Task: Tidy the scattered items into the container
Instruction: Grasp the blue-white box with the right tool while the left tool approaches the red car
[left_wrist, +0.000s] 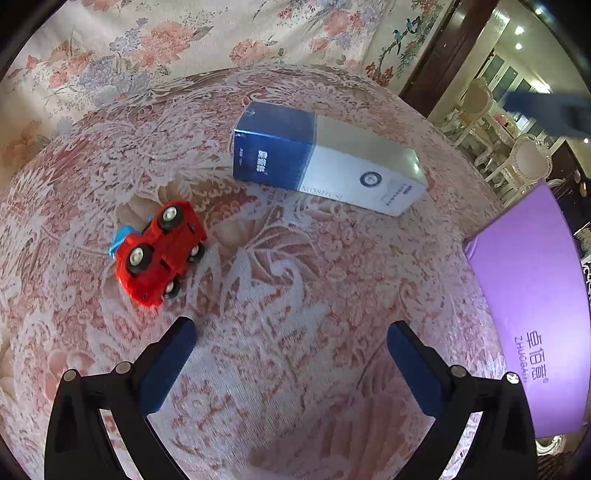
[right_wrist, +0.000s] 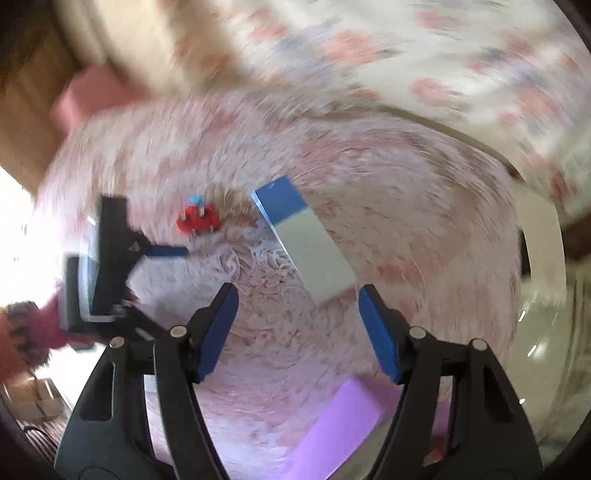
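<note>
A round table (left_wrist: 295, 295) under a pink lace cloth fills both views, with floral fabric behind it. In the left wrist view the left gripper (left_wrist: 291, 365) hangs over bare cloth, its blue pads (left_wrist: 168, 369) spread wide with nothing between them. Outward from them, the red car (left_wrist: 160, 253) lies on its side at about ten o'clock, near the left pad. The box (left_wrist: 325, 158) lies flat farther off at about twelve to one o'clock, its long axis running from eleven down to four. The purple container (left_wrist: 532, 314) sits at three o'clock at the table's edge.

In the blurred right wrist view the right gripper (right_wrist: 297, 332) is also empty and moderately open. The box's near end sits just beyond its tips at twelve o'clock, roughly in line with the gap. The right hand looks better placed for the box, the left for the car.
</note>
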